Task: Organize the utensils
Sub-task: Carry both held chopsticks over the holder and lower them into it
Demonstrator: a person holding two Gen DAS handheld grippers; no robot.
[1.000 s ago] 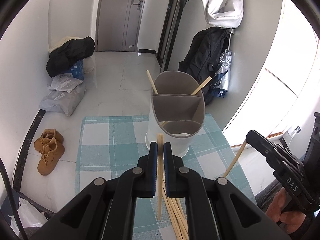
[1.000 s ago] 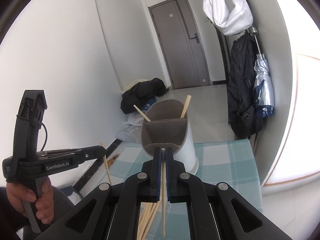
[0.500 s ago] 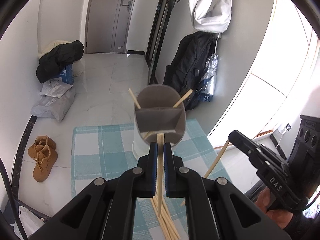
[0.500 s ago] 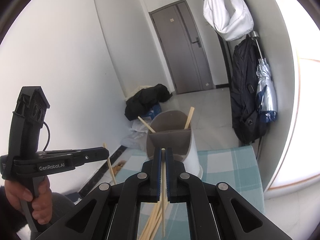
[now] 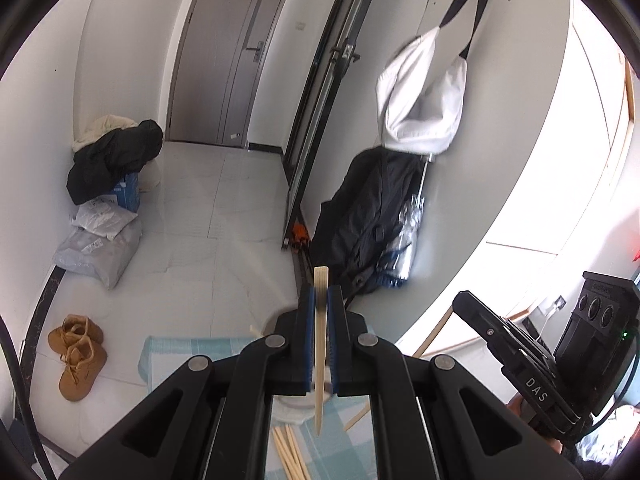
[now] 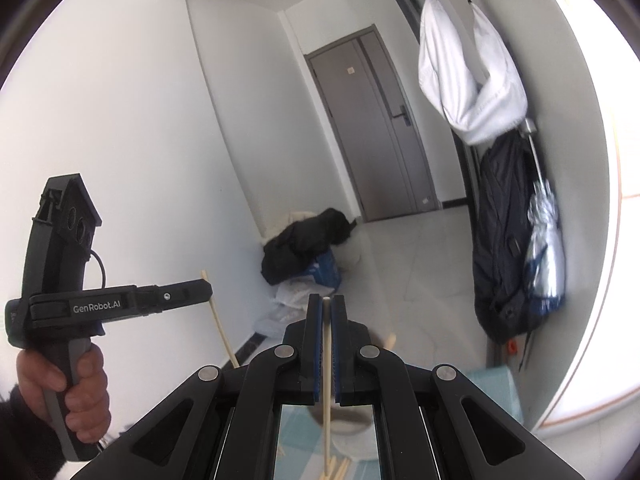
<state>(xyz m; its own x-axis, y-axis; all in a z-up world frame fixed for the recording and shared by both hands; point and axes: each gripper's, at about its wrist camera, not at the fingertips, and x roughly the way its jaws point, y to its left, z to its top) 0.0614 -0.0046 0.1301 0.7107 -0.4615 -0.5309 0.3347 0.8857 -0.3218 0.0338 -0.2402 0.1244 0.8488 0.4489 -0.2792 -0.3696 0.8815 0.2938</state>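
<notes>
My left gripper (image 5: 320,300) is shut on a wooden chopstick (image 5: 320,344) held upright, raised above the table. My right gripper (image 6: 327,312) is shut on another chopstick (image 6: 327,368), also upright. Each gripper shows in the other's view, the right one in the left wrist view (image 5: 516,348) and the left one in the right wrist view (image 6: 120,300). The white and grey utensil holder (image 6: 356,428) stands below, mostly hidden behind the jaws; only its base shows (image 5: 294,408). Several loose chopsticks (image 5: 290,452) lie on the checked cloth (image 5: 176,352) in front of it.
A grey door (image 5: 228,60) is at the back. A black jacket pile (image 5: 112,156), plastic bags (image 5: 96,244) and brown boots (image 5: 78,356) sit on the floor at left. A backpack (image 5: 372,216), umbrella and white bag (image 5: 424,96) hang at right.
Both grippers have risen and tilted up with their chopsticks. The utensil holder has dropped from the middle of both views to behind the jaws.
</notes>
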